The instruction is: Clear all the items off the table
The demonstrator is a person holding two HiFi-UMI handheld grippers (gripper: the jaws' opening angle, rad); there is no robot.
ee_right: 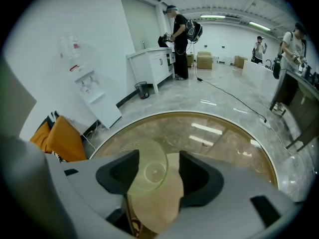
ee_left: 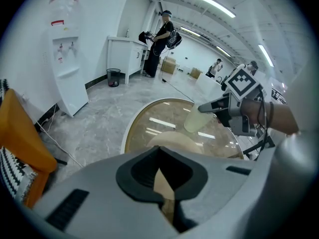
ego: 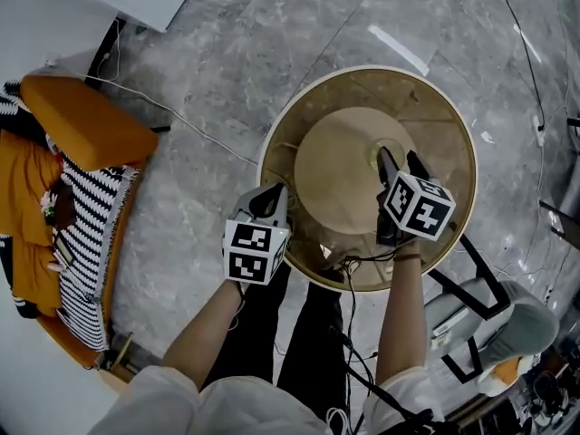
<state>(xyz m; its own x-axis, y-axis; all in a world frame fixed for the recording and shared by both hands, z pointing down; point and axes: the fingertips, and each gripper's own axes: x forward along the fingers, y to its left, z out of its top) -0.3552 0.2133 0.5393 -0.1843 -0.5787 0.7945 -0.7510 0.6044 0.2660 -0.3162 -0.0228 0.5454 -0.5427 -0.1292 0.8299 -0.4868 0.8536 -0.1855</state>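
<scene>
Right gripper (ego: 400,163) wide open, clear cup (ee_right: 148,172) standing between the jaws, closer to one pad, not pinched yet; left gripper (ee_left: 162,176) closed down narrow, empty, hovering by the near rim of the round glass worktop (ego: 435,125); cup sits upright near the worktop's middle. Risks as I see them: an off-centre close shoves the light cup across slick glass or tips it; too hard a squeeze buckles the thin wall and it pops out.

Right tool (ee_right: 158,178), jaws apart, clear cup (ee_right: 144,158) between them, round glass table (ee_right: 224,138) below
</scene>
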